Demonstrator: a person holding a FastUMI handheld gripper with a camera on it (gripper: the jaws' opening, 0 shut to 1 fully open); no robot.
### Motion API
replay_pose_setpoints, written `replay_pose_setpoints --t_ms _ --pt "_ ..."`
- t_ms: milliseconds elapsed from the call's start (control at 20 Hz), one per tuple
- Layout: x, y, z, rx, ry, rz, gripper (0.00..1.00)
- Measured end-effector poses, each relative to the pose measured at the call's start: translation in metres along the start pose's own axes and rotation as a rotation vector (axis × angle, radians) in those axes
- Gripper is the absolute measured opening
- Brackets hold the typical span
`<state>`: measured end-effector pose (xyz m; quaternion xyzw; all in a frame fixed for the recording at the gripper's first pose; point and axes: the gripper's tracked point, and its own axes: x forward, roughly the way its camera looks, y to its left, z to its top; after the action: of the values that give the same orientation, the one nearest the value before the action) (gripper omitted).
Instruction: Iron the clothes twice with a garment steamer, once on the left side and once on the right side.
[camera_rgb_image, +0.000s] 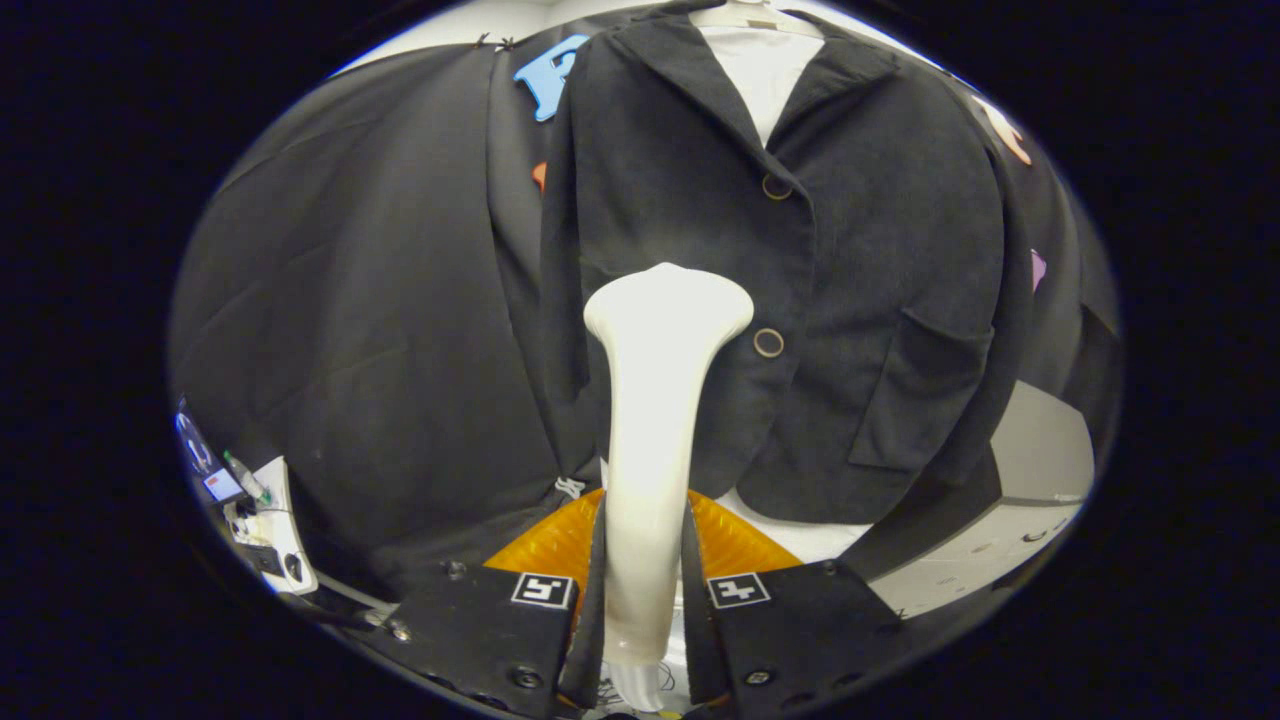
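The gripper (645, 590) holds the steamer (655, 420) by its handle, the jaws closed narrow with one finger pressing on each side of it. The steamer runs forward from between the jaws, and its wide head lies against the front of the jacket (850, 250), just beside the lower button (768, 342). The dark jacket hangs on a hanger (745, 14) beyond the jaws, over a white shirt (762, 65). An orange ribbed thing (550, 545) shows beneath the jacket's hem.
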<state>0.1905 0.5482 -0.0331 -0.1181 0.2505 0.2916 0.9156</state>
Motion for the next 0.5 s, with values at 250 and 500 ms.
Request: replay_pose_setpoints --t_ms 250,500 --pt "0.012 -0.003 -0.017 0.003 0.038 -0.008 0.36" --pt "0.025 -0.006 -0.034 0.007 0.078 -0.015 0.36"
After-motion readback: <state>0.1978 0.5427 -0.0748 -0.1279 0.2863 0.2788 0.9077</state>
